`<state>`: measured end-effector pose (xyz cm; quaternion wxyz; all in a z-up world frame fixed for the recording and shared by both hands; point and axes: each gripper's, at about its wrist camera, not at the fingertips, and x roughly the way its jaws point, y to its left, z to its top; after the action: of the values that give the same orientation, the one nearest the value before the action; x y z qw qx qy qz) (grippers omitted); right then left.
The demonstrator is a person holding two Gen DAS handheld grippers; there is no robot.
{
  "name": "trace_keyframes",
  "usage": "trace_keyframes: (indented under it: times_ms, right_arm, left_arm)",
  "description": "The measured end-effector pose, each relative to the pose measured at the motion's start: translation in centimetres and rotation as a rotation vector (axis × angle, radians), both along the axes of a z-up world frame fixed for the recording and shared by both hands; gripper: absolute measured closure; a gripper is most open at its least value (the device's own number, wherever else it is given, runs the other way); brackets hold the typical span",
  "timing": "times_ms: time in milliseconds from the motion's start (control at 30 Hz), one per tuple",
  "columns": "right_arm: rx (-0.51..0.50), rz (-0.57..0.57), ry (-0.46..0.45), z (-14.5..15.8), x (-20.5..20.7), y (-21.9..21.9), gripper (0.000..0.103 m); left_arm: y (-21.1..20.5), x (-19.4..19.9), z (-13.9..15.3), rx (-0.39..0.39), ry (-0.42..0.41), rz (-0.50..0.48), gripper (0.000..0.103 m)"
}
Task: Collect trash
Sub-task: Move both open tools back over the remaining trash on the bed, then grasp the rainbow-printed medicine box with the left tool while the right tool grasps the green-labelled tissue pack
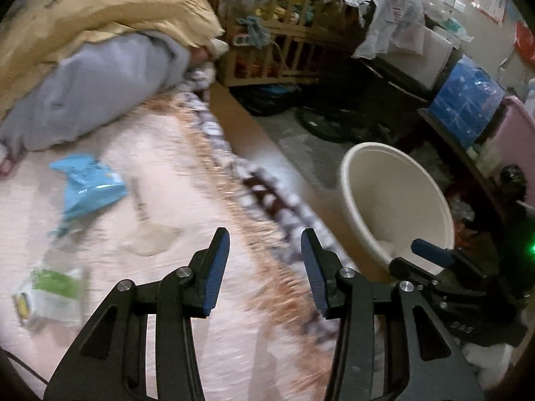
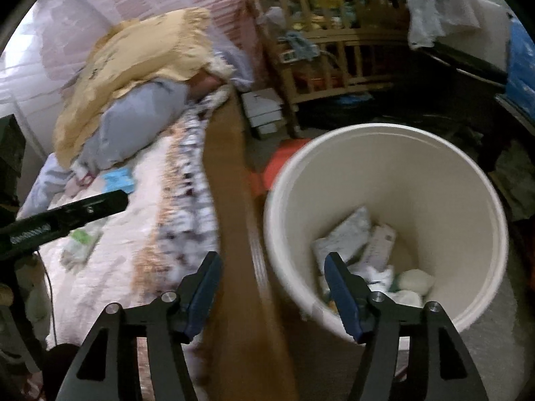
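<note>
A blue crumpled wrapper (image 1: 88, 185) and a green-and-white packet (image 1: 50, 295) lie on the pink bed cover. My left gripper (image 1: 265, 245) is open and empty above the bed's edge, right of both. A cream bin (image 2: 468, 180) stands on the floor beside the bed, holding white wrappers and paper (image 2: 364, 254). My right gripper (image 2: 272, 267) is open and empty, over the bed's wooden side rail at the bin's near rim. The bin also shows in the left wrist view (image 1: 398, 187). The blue wrapper (image 2: 117, 180) and the green packet (image 2: 82, 237) show small in the right wrist view.
A yellow pillow (image 1: 110, 6) and grey bedding (image 1: 100, 87) fill the bed's head. A wooden crib (image 2: 334, 43) full of items stands behind. Blue boxes (image 1: 464, 100) and clutter line the right. The bed's brown side rail (image 2: 234, 200) runs between bed and bin.
</note>
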<state>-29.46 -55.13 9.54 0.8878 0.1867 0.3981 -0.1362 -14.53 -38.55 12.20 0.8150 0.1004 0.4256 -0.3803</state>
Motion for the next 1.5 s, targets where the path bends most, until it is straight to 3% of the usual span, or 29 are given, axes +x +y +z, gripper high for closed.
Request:
trace_keyframes:
  times_ms: [533,767,933,967,1033,1133,1233,1333,1433,1500]
  right_arm:
    - [0.072,0.342,0.038,-1.2,8.0,12.8,0.04]
    - [0.03,0.475,0.08,-1.9,11.9,18.3,0.039]
    - [0.023,0.457,0.07,-1.7,12.6,18.2,0.039]
    - [0.027,0.442,0.07,-1.6,12.6,17.7,0.039]
    - [0.025,0.409,0.067,-1.3,12.7,16.8,0.039]
    - [0.029,0.351,0.052,-0.6,12.6,14.9,0.039]
    - [0.05,0.314,0.036,-0.1,13.0,13.6,0.037]
    - [0.072,0.322,0.03,0.0,13.8,13.9,0.035]
    - [0.094,0.374,0.034,-0.3,14.9,15.7,0.035]
    - [0.108,0.418,0.04,-0.7,15.8,17.1,0.029]
  left_arm:
    - [14.8,4.0,-0.8,0.065,-0.023,0.206,0.06]
    - [19.8,7.1,-2.7,0.047,0.052,0.324,0.06]
    - [18.1,8.3,-5.1,0.014,0.133,0.269,0.061]
    - [17.6,8.2,-5.4,0.006,0.152,0.254,0.066]
    - [16.6,8.1,-5.9,-0.068,0.237,0.2,0.079]
    - [15.5,7.0,-5.4,-0.178,0.321,0.094,0.079]
    - [15.6,6.1,-4.4,-0.211,0.324,0.04,0.076]
    - [17.6,6.1,-4.0,-0.203,0.347,0.06,0.058]
    - [20.6,6.1,-3.2,-0.142,0.266,0.098,0.057]
    - [22.4,6.1,-2.9,-0.085,0.193,0.125,0.057]
